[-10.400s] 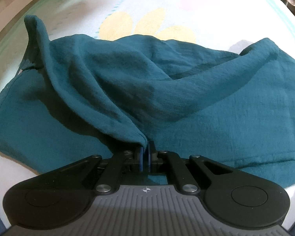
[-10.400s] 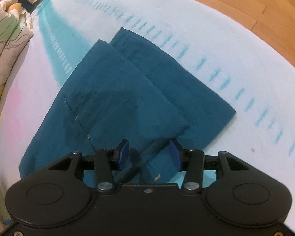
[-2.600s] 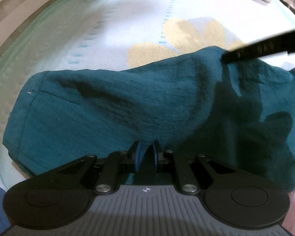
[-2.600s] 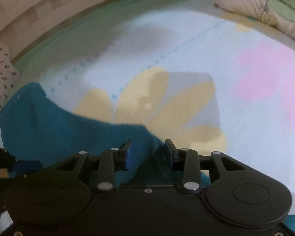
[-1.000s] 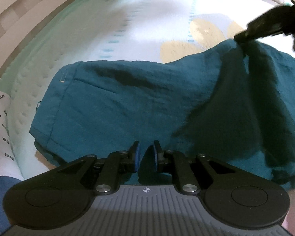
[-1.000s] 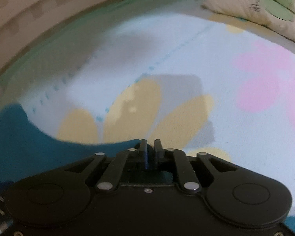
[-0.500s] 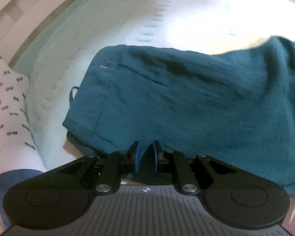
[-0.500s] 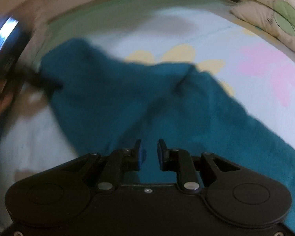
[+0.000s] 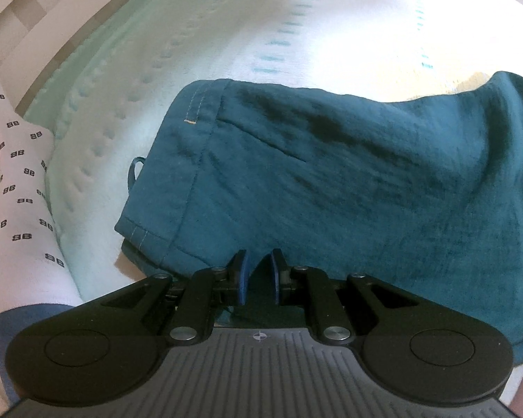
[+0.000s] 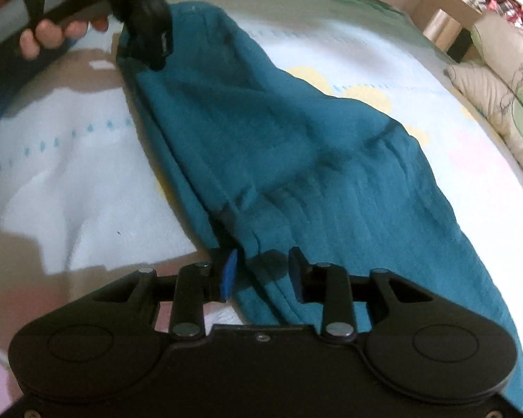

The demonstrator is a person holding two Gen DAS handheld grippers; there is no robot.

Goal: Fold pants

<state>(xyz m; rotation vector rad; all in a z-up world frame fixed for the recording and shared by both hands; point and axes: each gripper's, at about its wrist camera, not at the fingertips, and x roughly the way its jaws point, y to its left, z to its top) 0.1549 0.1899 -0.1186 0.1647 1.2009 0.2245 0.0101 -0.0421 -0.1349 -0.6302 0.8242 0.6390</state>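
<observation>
Bed (image 10: 69,181) carries teal pants (image 10: 296,160) lying lengthwise from left tongs (image 9: 258,277) at the waistband end toward right tongs (image 10: 261,275) at the other. Left tongs nearly closed, fabric between; whether they grip cannot be told. Right tongs open, astride the nearer end.

Left gripper (image 9: 258,275) held low and level, jaws drawn close with only a narrow gap, teal cloth filling that gap. Seen from the right wrist view, same left gripper (image 10: 150,40) angled downward, gripped from behind by the left hand (image 10: 42,3), fingers (image 10: 55,31) curled around the handle. Right gripper (image 10: 261,278) pointed forward, jaws spread wide apart, straddling a fold without pinching it.
</observation>
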